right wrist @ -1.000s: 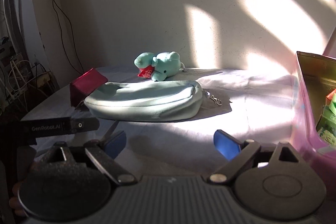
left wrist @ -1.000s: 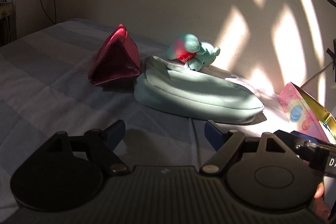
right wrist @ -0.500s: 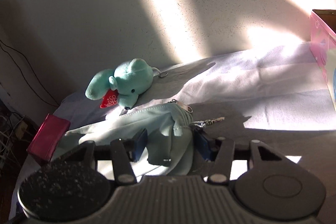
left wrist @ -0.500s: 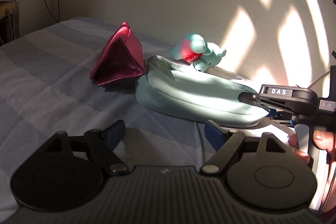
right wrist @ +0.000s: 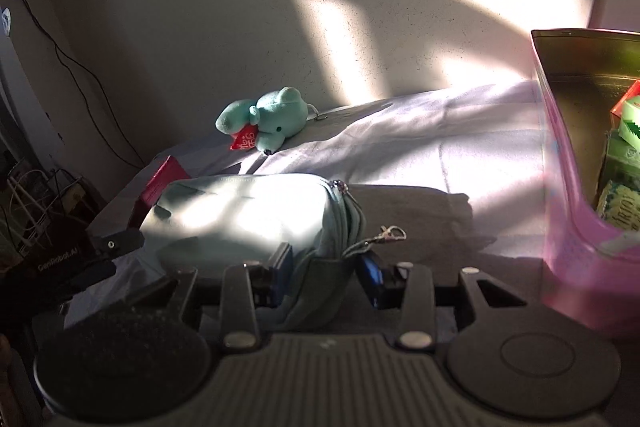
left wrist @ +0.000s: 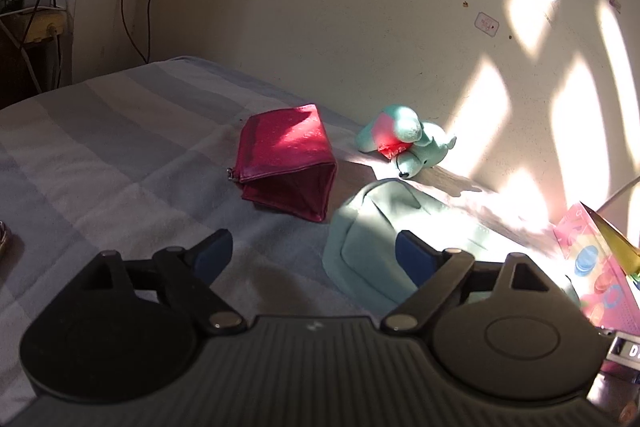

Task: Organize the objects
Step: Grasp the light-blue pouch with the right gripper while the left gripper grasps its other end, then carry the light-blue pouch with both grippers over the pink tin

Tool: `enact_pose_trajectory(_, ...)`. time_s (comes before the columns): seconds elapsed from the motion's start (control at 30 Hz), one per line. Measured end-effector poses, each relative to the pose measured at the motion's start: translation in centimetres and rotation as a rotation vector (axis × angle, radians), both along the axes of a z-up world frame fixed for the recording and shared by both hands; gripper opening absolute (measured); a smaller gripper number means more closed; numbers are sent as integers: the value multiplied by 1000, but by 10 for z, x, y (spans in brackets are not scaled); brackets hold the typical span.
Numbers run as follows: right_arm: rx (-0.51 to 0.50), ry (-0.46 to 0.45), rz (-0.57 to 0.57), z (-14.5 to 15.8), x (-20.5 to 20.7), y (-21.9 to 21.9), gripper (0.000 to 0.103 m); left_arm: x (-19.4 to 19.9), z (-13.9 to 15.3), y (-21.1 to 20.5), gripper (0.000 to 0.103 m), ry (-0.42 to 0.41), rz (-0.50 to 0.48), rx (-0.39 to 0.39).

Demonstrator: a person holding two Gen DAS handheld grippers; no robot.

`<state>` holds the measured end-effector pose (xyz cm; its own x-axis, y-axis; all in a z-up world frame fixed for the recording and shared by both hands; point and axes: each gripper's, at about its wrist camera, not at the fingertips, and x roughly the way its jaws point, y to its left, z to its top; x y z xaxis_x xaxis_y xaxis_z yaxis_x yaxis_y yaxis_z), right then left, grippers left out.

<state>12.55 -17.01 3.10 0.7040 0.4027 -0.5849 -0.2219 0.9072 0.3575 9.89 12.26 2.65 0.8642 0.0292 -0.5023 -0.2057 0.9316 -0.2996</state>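
Observation:
A pale green fabric pouch (right wrist: 240,215) lies on the bed; it also shows in the left wrist view (left wrist: 372,223). My right gripper (right wrist: 326,273) is shut on the pouch's near end, beside its zipper clip (right wrist: 390,233). My left gripper (left wrist: 310,257) is open and empty, just left of the pouch. A red wallet (left wrist: 286,163) stands behind the pouch, and it peeks out in the right wrist view (right wrist: 160,179). A teal plush toy (left wrist: 404,143) with a red tag lies by the wall, also in the right wrist view (right wrist: 266,125).
A pink box (right wrist: 568,211) with green packets inside stands at the right; its corner shows in the left wrist view (left wrist: 600,267). The striped bedsheet (left wrist: 100,155) stretches left. Cables and a shelf (left wrist: 32,11) are at the far left by the wall.
My right gripper moved onto the pouch and shut on its end, then pulled it toward the pink box. The left gripper shifted left, still open.

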Motion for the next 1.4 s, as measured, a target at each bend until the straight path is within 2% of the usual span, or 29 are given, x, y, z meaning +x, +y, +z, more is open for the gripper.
enact_pose_trajectory(0.2,-24,-11,-11,3,-42,-21,36,1,0,-2,91,-23,-60,-42)
enact_pose_trajectory(0.33,-57,-37,-34,7,-72,-41,36,3,-2,-13,91,-26,-196,-86)
enact_pose_trajectory(0.47,-73,-29,-87,6,-98,-70,36,1,-2,-34,91,-29,-348,-63)
enact_pose_trajectory(0.6,-60,-17,-194,3,-124,-110,36,-5,-4,-53,91,-21,-480,-40)
enact_pose_trajectory(0.7,-13,8,-263,-3,-140,-139,41,-7,-7,-65,91,5,-569,-73)
enact_pose_trajectory(0.77,24,11,-289,-6,-149,-153,46,-7,-7,-74,91,7,-595,-63)
enact_pose_trajectory(0.83,21,-4,-289,-6,-153,-156,54,-7,-6,-81,91,16,-616,-75)
enact_pose_trajectory(0.93,-1,-31,-257,-3,-155,-152,59,-9,-3,-93,91,41,-667,-125)
enact_pose_trajectory(1.0,-15,-44,-238,-2,-156,-150,64,-13,0,-107,90,49,-697,-121)
enact_pose_trajectory(1.07,-22,-35,-221,-5,-156,-148,66,-15,-1,-123,87,69,-735,-106)
enact_pose_trajectory(1.13,-3,-17,-216,-11,-156,-149,66,-15,-5,-138,71,107,-771,-77)
enact_pose_trajectory(1.17,20,-13,-216,-14,-157,-151,66,-15,-9,-147,71,126,-767,-31)
enact_pose_trajectory(1.2,55,-7,-210,-17,-157,-154,64,-18,-11,-153,67,121,-756,23)
enact_pose_trajectory(1.23,79,-6,-202,-19,-157,-156,56,-22,-11,-157,66,106,-753,56)
enact_pose_trajectory(1.27,99,-5,-201,-20,-158,-156,53,-26,-9,-157,63,99,-749,73)
enact_pose_trajectory(1.33,71,-30,-191,-18,-161,-154,51,-31,0,-153,58,92,-739,68)
enact_pose_trajectory(1.4,72,-87,-175,-9,-166,-156,50,-37,18,-146,58,57,-741,48)
